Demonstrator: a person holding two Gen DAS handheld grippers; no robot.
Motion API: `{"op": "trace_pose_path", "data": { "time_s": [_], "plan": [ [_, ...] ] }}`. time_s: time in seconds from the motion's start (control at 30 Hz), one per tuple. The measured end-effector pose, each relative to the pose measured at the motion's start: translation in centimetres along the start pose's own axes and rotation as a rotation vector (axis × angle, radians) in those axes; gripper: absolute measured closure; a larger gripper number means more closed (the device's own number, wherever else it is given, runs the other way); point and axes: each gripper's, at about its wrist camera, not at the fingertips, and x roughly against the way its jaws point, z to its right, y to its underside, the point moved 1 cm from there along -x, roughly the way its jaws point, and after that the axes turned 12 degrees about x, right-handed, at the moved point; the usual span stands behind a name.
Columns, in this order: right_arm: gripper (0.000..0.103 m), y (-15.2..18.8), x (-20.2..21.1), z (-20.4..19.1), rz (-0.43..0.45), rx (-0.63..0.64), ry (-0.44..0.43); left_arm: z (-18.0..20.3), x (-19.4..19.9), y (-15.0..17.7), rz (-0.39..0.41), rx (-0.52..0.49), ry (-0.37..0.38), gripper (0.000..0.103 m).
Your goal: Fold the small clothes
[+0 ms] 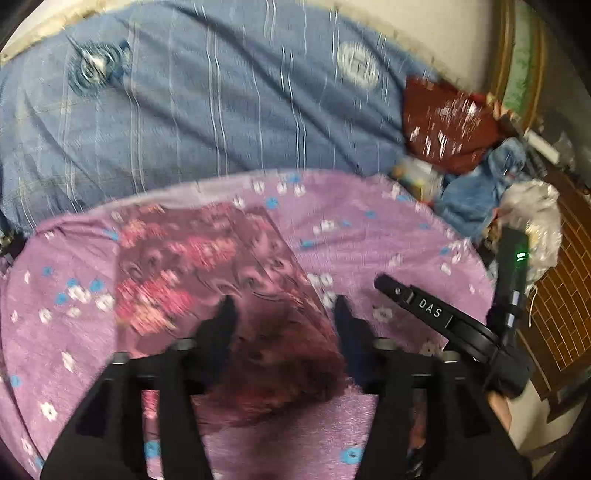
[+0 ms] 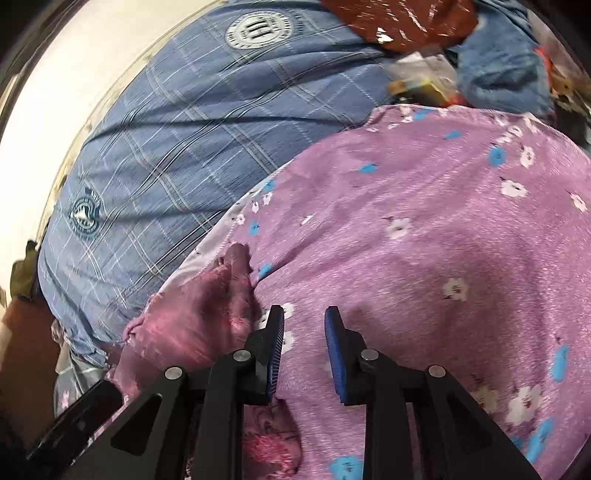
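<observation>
L gripper (image 1: 282, 314) jaws apart, nothing between, over pink floral garment (image 1: 207, 266) on purple sheet (image 1: 369, 229).

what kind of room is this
Most likely a bedroom: a blue plaid quilt bunched behind a purple floral sheet, with a dark red pillow and clutter at the far edge.

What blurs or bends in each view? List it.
Left wrist view: motion blur smears the pink patterned garment and the blue plaid quilt; the fisheye darkens the corners. Right wrist view: sharper, the quilt's round emblem is almost legible; the purple floral sheet bulges, and the wall is overexposed.
</observation>
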Motion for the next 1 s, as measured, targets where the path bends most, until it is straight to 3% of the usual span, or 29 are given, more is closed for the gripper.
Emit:
{"op": "trace_pose_path", "data": {
  "time_s": [0.1,0.17,0.3,0.4,0.5,0.53,0.63,0.8,0.83,0.93,0.97,1.0],
  "plan": [
    [0.071,0.0,-0.1,0.2,-0.009,-0.002,-0.034,-3.3,2.6,-0.9,0.117,0.041,-0.035,0.026],
    [0.062,0.0,-0.4,-0.4,-0.014,-0.012,-0.103,-6.0,3.0,-1.1,0.134,0.088,-0.081,0.026],
    [0.054,0.6,-1.4,-2.8,-0.038,0.013,-0.219,-11.7,1.7,0.1,0.121,0.182,-0.227,0.026],
    [0.046,1.6,-2.5,-5.4,-0.096,0.098,-0.223,-13.8,-0.4,1.3,0.082,0.248,-0.241,0.026],
    [0.045,3.1,-3.5,-7.8,-0.148,0.210,-0.184,-14.1,-2.2,2.4,0.046,0.261,-0.234,0.026],
    [0.049,3.6,-3.5,-8.5,-0.148,0.251,-0.155,-13.9,-2.5,2.7,0.048,0.257,-0.223,0.026],
    [0.085,4.8,-3.0,-9.7,-0.127,0.351,-0.064,-13.8,-2.8,3.1,0.067,0.237,-0.201,0.026],
    [0.095,5.7,1.5,-11.6,0.058,0.499,0.043,-13.7,-2.2,1.9,0.096,0.225,-0.144,0.026],
    [0.101,6.0,1.5,-11.6,0.065,0.519,0.085,-13.6,-2.3,1.9,0.098,0.210,-0.152,0.026],
    [0.103,6.3,-1.4,-9.7,-0.073,0.485,0.227,-13.6,-3.7,2.2,0.045,0.175,-0.167,0.026],
    [0.103,6.4,-2.7,-8.6,-0.157,0.466,0.239,-13.6,-4.2,2.3,0.023,0.167,-0.176,0.026],
    [0.102,6.2,-2.7,-8.2,-0.168,0.445,0.233,-13.7,-4.4,2.4,0.016,0.168,-0.179,0.026]
  ]
}}
